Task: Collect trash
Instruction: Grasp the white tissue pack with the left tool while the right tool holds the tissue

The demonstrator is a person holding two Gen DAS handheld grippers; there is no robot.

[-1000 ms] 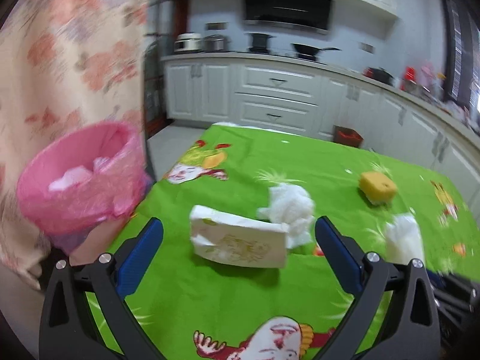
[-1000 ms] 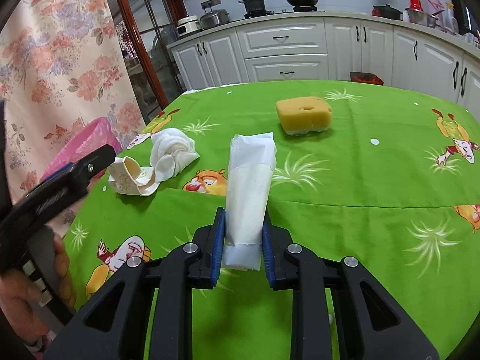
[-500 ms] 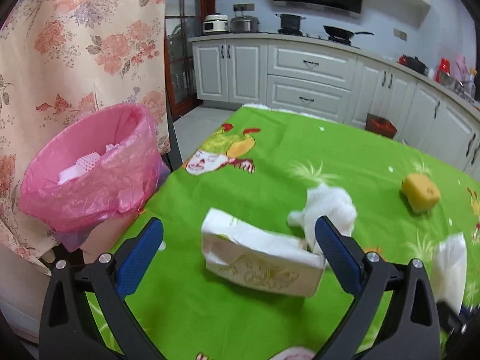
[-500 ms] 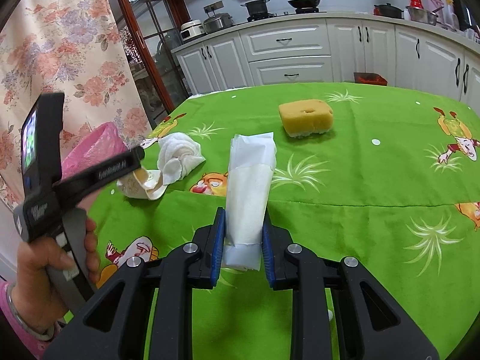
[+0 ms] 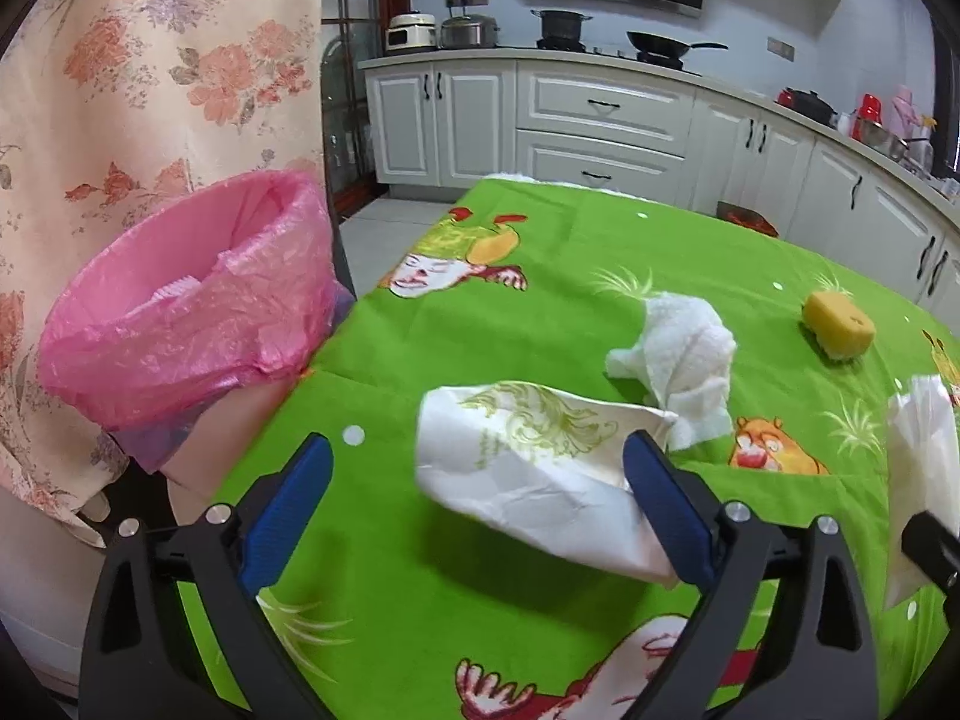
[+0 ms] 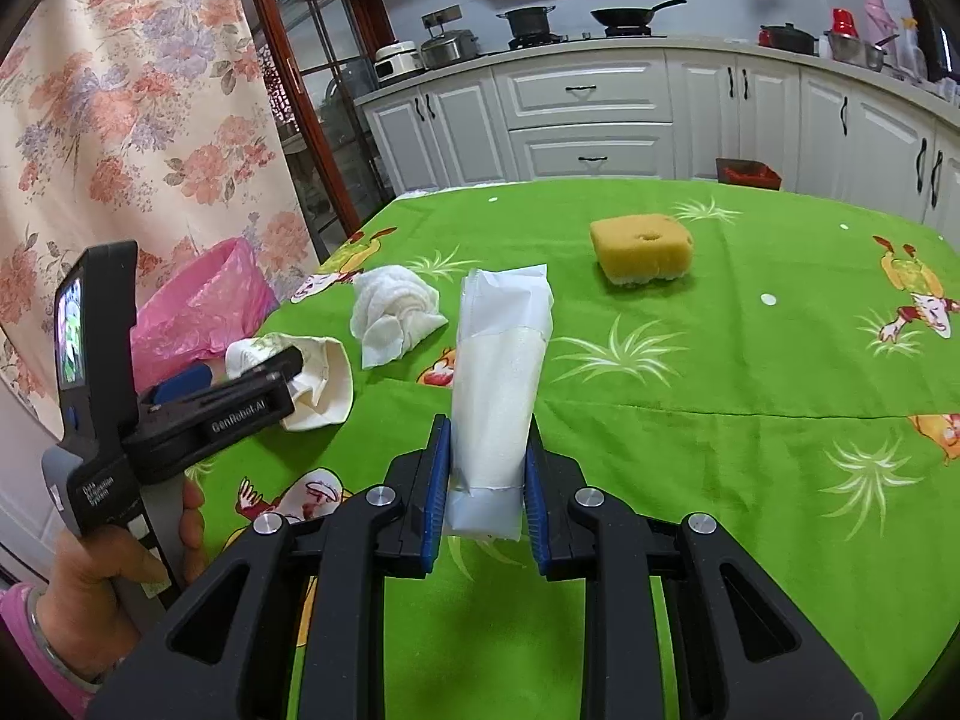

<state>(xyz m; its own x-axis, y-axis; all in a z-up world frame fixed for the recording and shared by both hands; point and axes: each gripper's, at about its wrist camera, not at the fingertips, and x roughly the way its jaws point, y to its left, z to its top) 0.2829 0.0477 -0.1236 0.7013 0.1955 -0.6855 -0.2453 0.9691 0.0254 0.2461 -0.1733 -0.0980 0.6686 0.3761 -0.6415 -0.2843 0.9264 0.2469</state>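
Bright, even indoor light fills both fisheye views, and soft shadows lie on the table point(image 5: 540, 312). Straight lines bow near the dark corners. Focus is mostly sharp, blurring slightly at the edges.

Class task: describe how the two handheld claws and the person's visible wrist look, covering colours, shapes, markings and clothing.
Both claws, left claw and right claw, have black angular frames, silver screws and blue pads. The left one's grey handle carries a small screen and white lettering. The hand shows a pink cuff and a thin bangle.

Crinkly glossy plastic bin liner point(image 5: 180, 324); matt cloth tablecloth point(image 5: 540, 252) (cartoon-printed); porous sponge point(image 6: 642, 249); creased paper cup point(image 5: 540, 468).
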